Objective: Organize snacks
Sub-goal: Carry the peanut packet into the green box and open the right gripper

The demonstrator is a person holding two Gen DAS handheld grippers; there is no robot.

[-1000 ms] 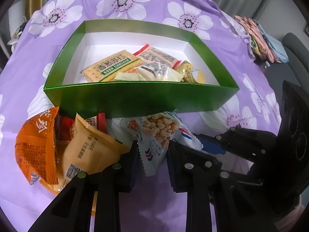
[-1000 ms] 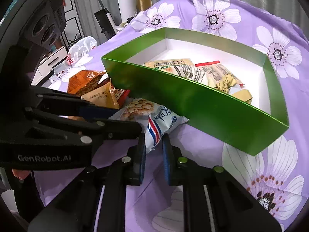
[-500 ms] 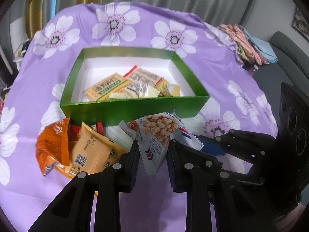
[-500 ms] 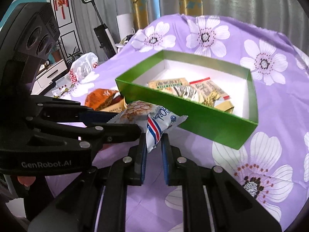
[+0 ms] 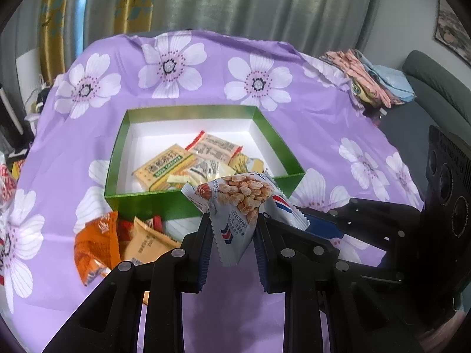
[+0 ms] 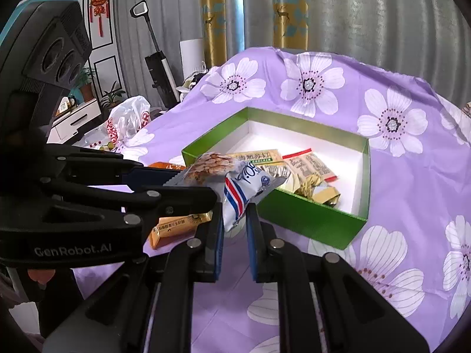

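Holding one white peanut snack packet (image 5: 235,206) between them, the left gripper (image 5: 232,229) and the right gripper (image 6: 234,223) each have their jaws clamped on a different end of it: the left on the crimped lower edge, the right on the end bearing the red-and-blue stripes. The packet hangs clear of the purple floral tablecloth (image 5: 309,126), in front of the near wall of the green box (image 5: 141,203) and roughly level with its rim, though fisheye distortion makes the exact clearance hard to judge. The box already holds a soda cracker packet (image 5: 164,167) and several other wrapped snacks, with most of its white floor bare toward the far side. Loose items remain on the table just outside the near wall, among them an orange packet (image 5: 94,244) and a tan packet (image 5: 147,244). The step in hand is judged to be the transfer of the peanut packet into the box. The next move calls for carrying it forward over the near wall, then parting both sets of jaws so it drops onto the bare floor without snagging the rim.
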